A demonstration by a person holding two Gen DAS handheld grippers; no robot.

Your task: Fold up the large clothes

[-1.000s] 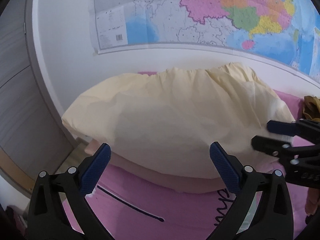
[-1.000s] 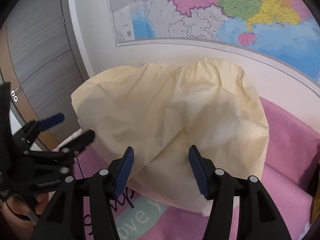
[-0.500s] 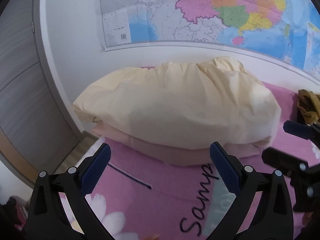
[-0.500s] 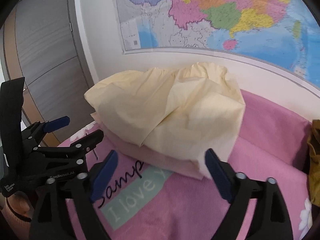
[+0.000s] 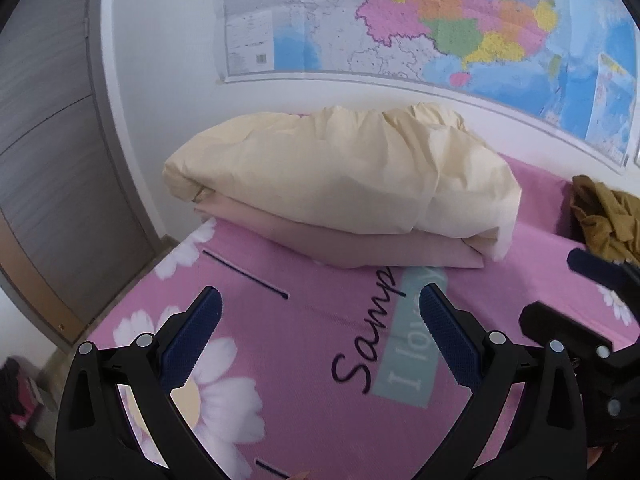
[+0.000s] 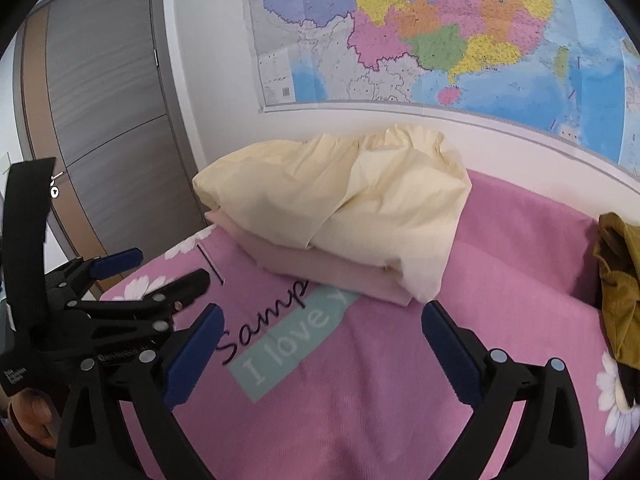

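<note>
A wall map (image 6: 440,32) hangs above a pink bedsheet (image 6: 500,300) printed "I love". At its far side a folded cream garment (image 6: 340,208) lies on a pink one (image 6: 320,268). The left gripper (image 5: 318,328) and right gripper (image 6: 320,340) gape wide, empty.

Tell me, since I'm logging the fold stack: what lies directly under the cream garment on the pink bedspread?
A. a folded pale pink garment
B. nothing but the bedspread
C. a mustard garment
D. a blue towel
A: the cream garment rests on a folded pale pink garment; the mustard garment lies apart, off to the right.
</note>
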